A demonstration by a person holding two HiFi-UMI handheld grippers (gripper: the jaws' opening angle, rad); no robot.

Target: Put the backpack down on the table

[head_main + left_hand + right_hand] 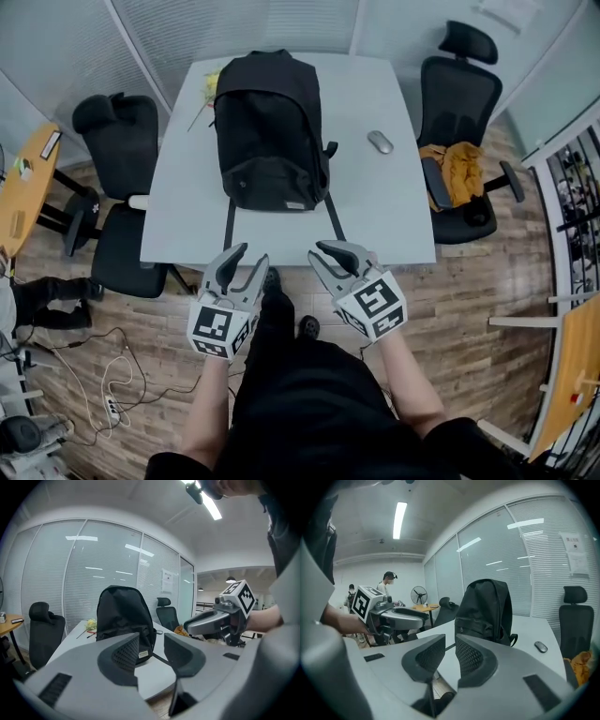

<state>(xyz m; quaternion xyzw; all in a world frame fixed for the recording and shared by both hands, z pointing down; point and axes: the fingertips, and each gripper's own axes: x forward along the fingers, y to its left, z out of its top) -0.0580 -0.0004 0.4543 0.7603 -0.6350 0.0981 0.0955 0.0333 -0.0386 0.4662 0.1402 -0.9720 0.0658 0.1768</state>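
Note:
The black backpack [270,131] stands on the white table [187,216], its two straps [334,216] trailing toward the near edge. It also shows in the left gripper view [124,618] and the right gripper view [485,611], resting on the tabletop. My left gripper [251,255] hovers off the table's near edge, jaws apart and empty [152,641]. My right gripper [328,251] is beside it, its pads only a narrow gap apart with nothing between them [450,644]. Neither gripper touches the backpack.
A grey mouse [380,142] lies on the table to the right of the backpack, and something yellow [211,84] lies at the far left. Black office chairs [117,141] flank the table; the right one [459,103] holds an orange cloth [459,169]. Cables [103,375] lie on the floor.

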